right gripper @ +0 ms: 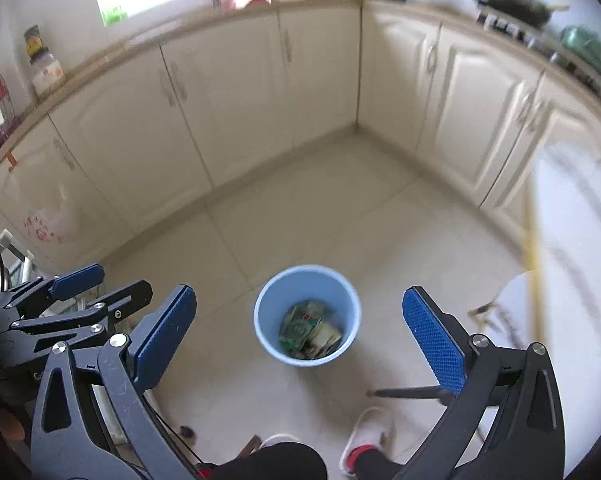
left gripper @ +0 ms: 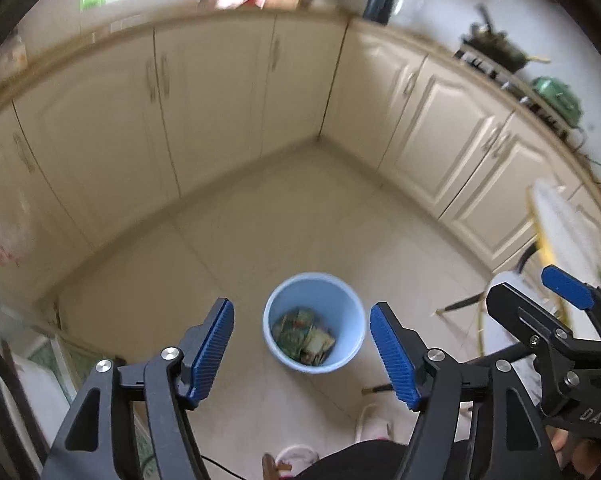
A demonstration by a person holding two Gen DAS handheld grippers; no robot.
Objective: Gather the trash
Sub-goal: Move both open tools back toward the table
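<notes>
Both grippers have their blue-padded jaws spread apart with nothing between them. The left gripper [left gripper: 302, 350] and the right gripper [right gripper: 300, 334] point steeply down at the floor, each framing a light blue wastebasket [left gripper: 314, 322] in the lower centre of its view. In the basket lies the trash [right gripper: 310, 334], crumpled green and tan wrappers; their print is too blurred to read. The basket stands on pale beige floor tiles [right gripper: 300, 208], well clear of the cream kitchen cabinets [left gripper: 220, 100] that meet in a corner across the upper frame. A white table edge with a yellow rim [right gripper: 534, 240] blurs past at right. At the bottom edge are the person's white slippers [right gripper: 366, 430]. The right gripper's body, at lower right of the left view, reads "DAS".
</notes>
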